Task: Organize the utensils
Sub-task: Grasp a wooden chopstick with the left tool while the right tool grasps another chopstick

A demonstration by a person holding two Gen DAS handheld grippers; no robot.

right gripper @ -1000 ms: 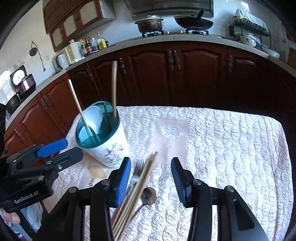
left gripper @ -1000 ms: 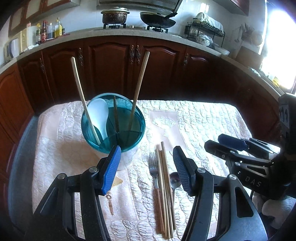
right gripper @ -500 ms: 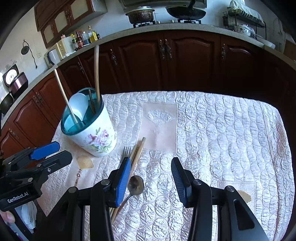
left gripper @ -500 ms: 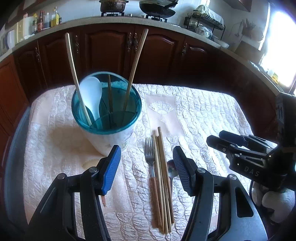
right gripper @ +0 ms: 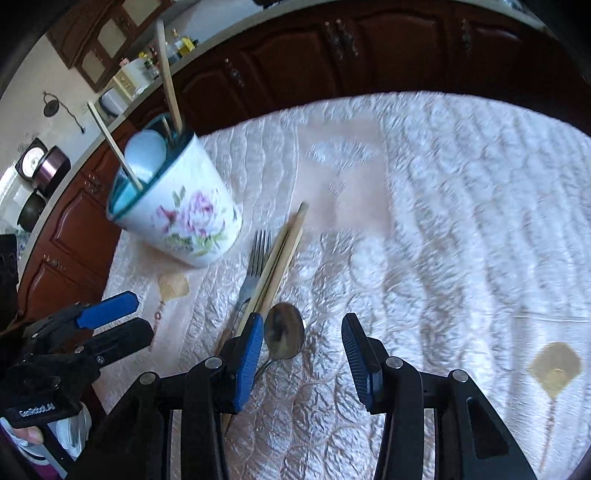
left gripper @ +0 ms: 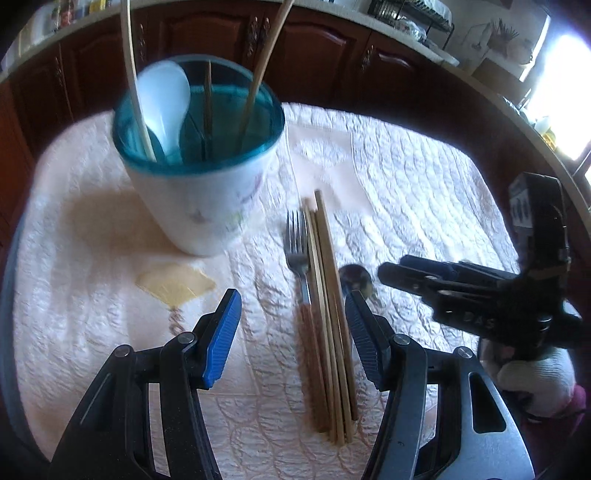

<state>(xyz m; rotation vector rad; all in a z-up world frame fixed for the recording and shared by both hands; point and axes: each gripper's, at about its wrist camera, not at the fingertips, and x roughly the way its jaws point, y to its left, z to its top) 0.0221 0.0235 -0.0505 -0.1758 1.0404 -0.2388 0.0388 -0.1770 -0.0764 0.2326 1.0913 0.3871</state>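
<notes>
A floral white cup with a teal rim (left gripper: 207, 195) (right gripper: 177, 214) stands on the quilted cloth and holds a white spoon (left gripper: 164, 99), and chopsticks. On the cloth beside it lie a metal fork (left gripper: 297, 251) (right gripper: 255, 266), a bundle of wooden chopsticks (left gripper: 328, 306) (right gripper: 280, 254) and a metal spoon (left gripper: 354, 277) (right gripper: 284, 336). My left gripper (left gripper: 291, 328) is open, low over the fork and chopsticks. My right gripper (right gripper: 303, 343) is open, with the metal spoon's bowl between its fingers; it also shows in the left wrist view (left gripper: 417, 273).
The quilted white cloth (right gripper: 443, 221) covers the table. Dark wooden cabinets (left gripper: 207, 33) and a counter with bottles, a rice cooker and a dish rack stand behind. A yellow embroidered patch (left gripper: 177, 284) lies in front of the cup.
Both grippers have moved down and forward toward the utensils on the cloth. The right gripper now straddles the metal spoon's bowl. Both stay open.
</notes>
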